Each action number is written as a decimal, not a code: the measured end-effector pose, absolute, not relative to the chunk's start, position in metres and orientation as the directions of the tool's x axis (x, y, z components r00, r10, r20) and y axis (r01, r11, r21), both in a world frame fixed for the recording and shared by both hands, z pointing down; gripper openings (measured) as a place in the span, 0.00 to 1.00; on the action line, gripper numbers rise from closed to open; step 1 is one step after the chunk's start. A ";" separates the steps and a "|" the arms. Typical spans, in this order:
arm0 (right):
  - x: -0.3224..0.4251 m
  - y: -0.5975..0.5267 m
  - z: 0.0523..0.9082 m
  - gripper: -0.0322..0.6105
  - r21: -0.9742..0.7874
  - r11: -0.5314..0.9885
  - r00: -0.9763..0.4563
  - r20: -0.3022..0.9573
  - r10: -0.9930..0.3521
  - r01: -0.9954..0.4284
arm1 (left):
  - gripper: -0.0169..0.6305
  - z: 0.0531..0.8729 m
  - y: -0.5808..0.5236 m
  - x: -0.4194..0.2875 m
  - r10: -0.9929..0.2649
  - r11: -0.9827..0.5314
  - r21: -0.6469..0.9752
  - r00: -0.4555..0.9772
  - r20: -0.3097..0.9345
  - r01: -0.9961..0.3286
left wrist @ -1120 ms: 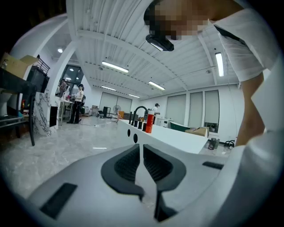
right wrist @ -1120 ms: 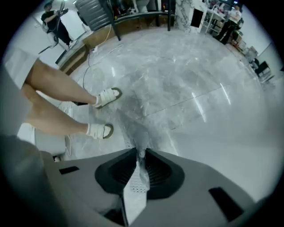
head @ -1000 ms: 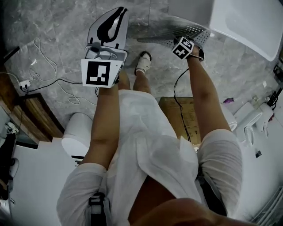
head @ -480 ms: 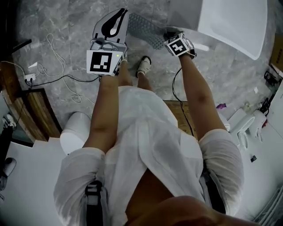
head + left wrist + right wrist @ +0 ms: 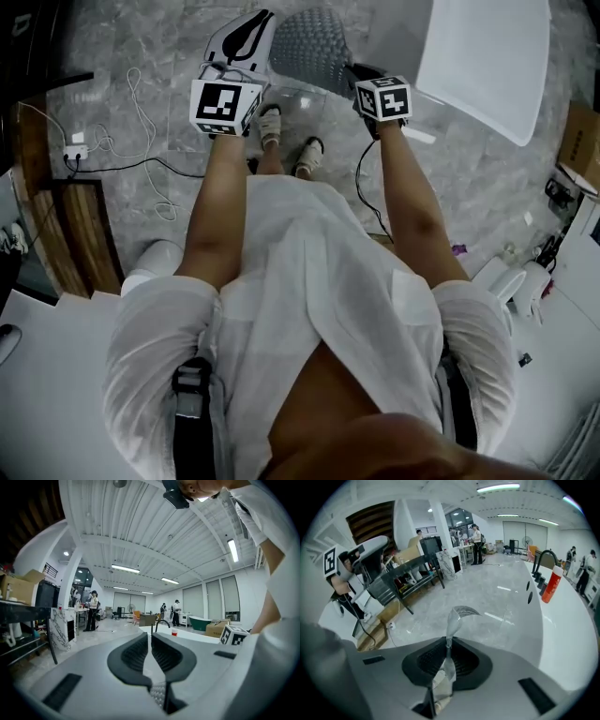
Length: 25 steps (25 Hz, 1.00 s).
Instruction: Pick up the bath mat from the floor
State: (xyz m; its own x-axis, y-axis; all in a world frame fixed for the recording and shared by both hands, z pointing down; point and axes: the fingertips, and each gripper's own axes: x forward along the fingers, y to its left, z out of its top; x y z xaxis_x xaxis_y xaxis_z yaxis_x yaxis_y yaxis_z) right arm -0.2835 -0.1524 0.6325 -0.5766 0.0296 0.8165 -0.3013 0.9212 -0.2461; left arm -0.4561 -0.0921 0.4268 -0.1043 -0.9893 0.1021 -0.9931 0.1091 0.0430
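- Presently located: bath mat (image 5: 309,52), at 12 o'clock in the head view, clear of the marble floor (image 5: 122,52), hanging between the two grippers above the person's sandalled feet (image 5: 270,127).
- Left gripper (image 5: 150,637): jaws pressed together on one edge of the mat. In its own view only a thin pale strip shows between the pads, with studded texture visible at 6 o'clock.
- Right gripper (image 5: 448,641): jaws pinched on the opposite edge. A curled flap pokes out past the tips toward 12 o'clock.
- Hazard, slipping: both holds look like shallow pinches on a thin, smooth sheet. Pulling the grippers apart, or a sudden jerk, would likely draw an edge out and drop that side.
- Hazard, snagging: the unsupported middle is limp. If the grippers are lowered or swung, it could brush the feet or catch the white cables (image 5: 139,89) lying at 10 o'clock.
- Hazard, collision: the white bathtub (image 5: 487,56) at 1 o'clock sits near the right gripper, so a wide swing that way could strike its rim.
- Appearance of mat: grey, thin and translucent, covered in close rows of small dots, either studs or holes; I cannot tell which. It is flexible and bows into a rounded fan between the two holds.
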 end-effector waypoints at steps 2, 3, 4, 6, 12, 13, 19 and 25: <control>-0.294 -0.151 0.609 0.13 -0.285 0.898 -0.617 0.787 0.020 -0.335 | 0.07 0.408 -0.088 -0.465 -0.990 0.116 0.026 -0.113 0.087 -0.993; -0.297 -0.150 0.598 0.13 -0.307 0.883 -0.636 0.771 0.012 -0.355 | 0.07 0.398 -0.085 -0.467 -0.990 0.119 0.021 -0.117 0.080 -0.993; -0.299 -0.148 0.587 0.13 -0.325 0.869 -0.654 0.757 0.003 -0.372 | 0.07 0.389 -0.081 -0.468 -0.990 0.123 0.018 -0.121 0.074 -0.992; -0.302 -0.147 0.566 0.13 -0.346 0.853 -0.679 0.734 -0.014 -0.391 | 0.07 0.373 -0.076 -0.470 -0.990 0.130 0.014 -0.129 0.059 -0.991; -0.317 -0.155 0.520 0.13 -0.350 0.837 -0.728 0.681 -0.081 -0.421 | 0.07 0.342 -0.072 -0.477 -0.993 0.115 -0.018 -0.116 0.039 -0.993; -0.317 -0.157 0.516 0.13 -0.346 0.835 -0.728 0.679 -0.092 -0.428 | 0.07 0.339 -0.072 -0.476 -0.993 0.110 -0.022 -0.111 0.037 -0.994; -0.308 -0.160 0.509 0.13 -0.327 0.815 -0.691 0.713 -0.120 -0.478 | 0.07 0.326 -0.074 -0.466 -0.997 0.077 -0.043 -0.079 0.025 -0.996; -0.299 -0.164 0.508 0.13 -0.314 0.802 -0.674 0.725 -0.143 -0.508 | 0.07 0.324 -0.078 -0.462 -0.999 0.049 -0.042 -0.050 0.018 -0.998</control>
